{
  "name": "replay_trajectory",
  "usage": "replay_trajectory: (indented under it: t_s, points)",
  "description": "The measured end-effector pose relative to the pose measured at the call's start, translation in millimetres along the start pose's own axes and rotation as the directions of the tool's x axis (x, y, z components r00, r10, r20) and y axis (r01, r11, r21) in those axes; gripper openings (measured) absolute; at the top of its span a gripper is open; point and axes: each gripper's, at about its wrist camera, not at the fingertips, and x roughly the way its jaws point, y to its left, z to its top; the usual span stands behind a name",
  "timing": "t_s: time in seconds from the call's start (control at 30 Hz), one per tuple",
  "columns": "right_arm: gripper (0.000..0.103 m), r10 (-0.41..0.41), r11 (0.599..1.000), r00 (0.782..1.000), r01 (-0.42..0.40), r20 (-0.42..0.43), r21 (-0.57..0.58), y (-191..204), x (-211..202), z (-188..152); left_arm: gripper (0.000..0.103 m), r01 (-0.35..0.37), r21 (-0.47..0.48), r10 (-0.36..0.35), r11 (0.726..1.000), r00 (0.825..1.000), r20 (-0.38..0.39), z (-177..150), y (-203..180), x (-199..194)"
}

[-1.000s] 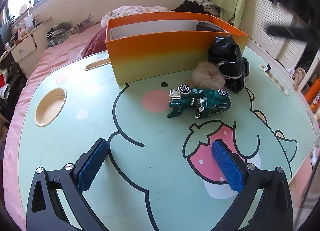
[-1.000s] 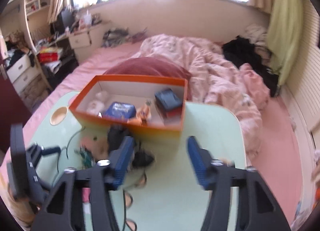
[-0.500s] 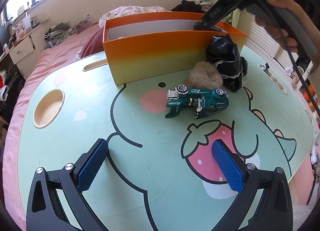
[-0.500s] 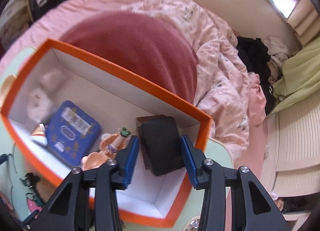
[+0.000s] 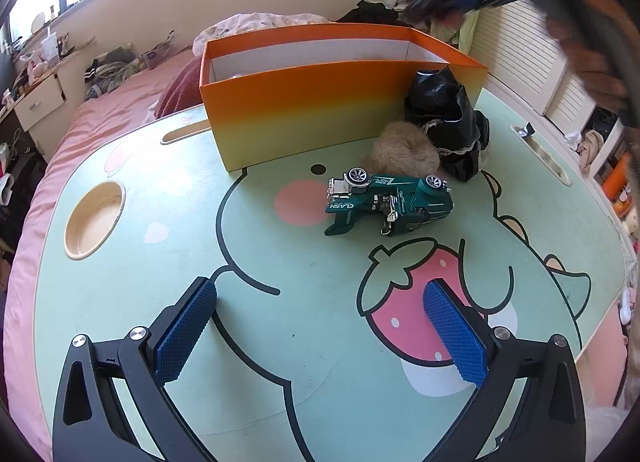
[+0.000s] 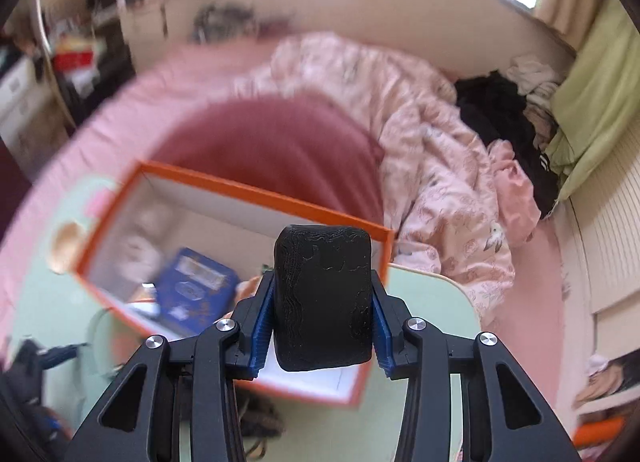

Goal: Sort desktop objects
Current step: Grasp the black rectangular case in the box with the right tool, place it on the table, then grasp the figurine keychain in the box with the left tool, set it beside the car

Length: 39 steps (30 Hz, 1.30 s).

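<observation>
A black case (image 6: 323, 296) is clamped upright in the right gripper (image 6: 323, 326) above the box (image 6: 256, 198) — while the car (image 5: 390, 200), broadside, lies ahead of the spread, empty left gripper (image 5: 320, 332).

We've got an orange box (image 5: 320, 102) fading to yellow low down, white inside, a teal-green toy car (image 5: 390, 202), a tan fluffy ball (image 5: 404, 152), glossy black fabric (image 5: 444, 118), and a mint table (image 5: 280, 342) with a pink strawberry cartoon.
</observation>
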Motion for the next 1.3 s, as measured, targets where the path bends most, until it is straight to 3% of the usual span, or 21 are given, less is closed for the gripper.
replay_trajectory:
  t_s: [0.1, 0.27, 0.37, 0.43, 0.5, 0.57, 0.6, 0.63, 0.73, 0.9, 1.03, 1.3]
  points:
    - [0.041, 0.001, 0.999, 0.999, -0.003, 0.039, 0.036, 0, -32, -29, 0.103, -0.001, 0.001, 0.001, 1.000, 1.000, -0.001, 0, 0, 0]
    - [0.041, -0.029, 0.999, 0.999, 0.030, -0.022, 0.026, 30, -25, -104, 0.103, -0.001, 0.001, 0.001, 1.000, 1.000, -0.001, 0, 0, 0]
    - [0.041, 0.062, 0.998, 0.996, -0.062, -0.058, 0.006, 54, -9, -131, 0.103, -0.001, 0.001, 0.001, 1.000, 1.000, -0.001, 0, 0, 0]
    - [0.041, 0.121, 0.993, 0.989, -0.121, -0.085, 0.004, 67, 2, -136, 0.103, 0.000, 0.001, 0.000, 1.000, 1.000, -0.001, 1, 1, -1]
    - [0.042, 0.112, 0.994, 0.990, -0.112, -0.087, 0.010, 70, 10, -134, 0.103, 0.000, 0.002, 0.000, 1.000, 1.000, 0.000, 0, 0, -1]
    - [0.056, 0.086, 0.996, 0.994, -0.085, -0.063, 0.018, 68, 14, -133, 0.103, -0.001, 0.002, 0.001, 1.000, 1.000, -0.001, 0, 0, 0]
    - [0.069, 0.073, 0.997, 0.996, -0.072, -0.049, 0.024, 67, 14, -135, 0.103, 0.000, 0.002, 0.000, 1.000, 1.000, 0.000, 0, 0, -1]
    - [0.073, 0.078, 0.996, 0.997, -0.077, -0.026, 0.032, 67, 11, -139, 0.103, -0.001, 0.001, 0.001, 1.000, 1.000, 0.000, 0, 0, 0]
    - [0.081, 0.128, 0.989, 0.991, -0.130, 0.046, 0.068, 58, 0, -155, 0.103, -0.001, 0.001, 0.001, 1.000, 1.000, -0.001, 1, 0, -1]
    - [0.084, 0.096, 0.992, 0.994, -0.100, 0.041, 0.080, 51, -4, -170, 0.103, -0.007, 0.006, 0.007, 1.000, 1.000, -0.002, 1, 0, 0]
    - [0.103, 0.074, 0.995, 0.997, -0.073, -0.003, 0.061, 55, 6, -172, 0.103, -0.011, 0.011, 0.011, 1.000, 1.000, -0.002, 2, -1, 0]
    - [0.103, 0.065, 0.995, 0.998, -0.066, 0.018, 0.076, 57, 7, -177, 0.103, -0.015, 0.014, 0.015, 1.000, 1.000, -0.002, 3, -4, 0]
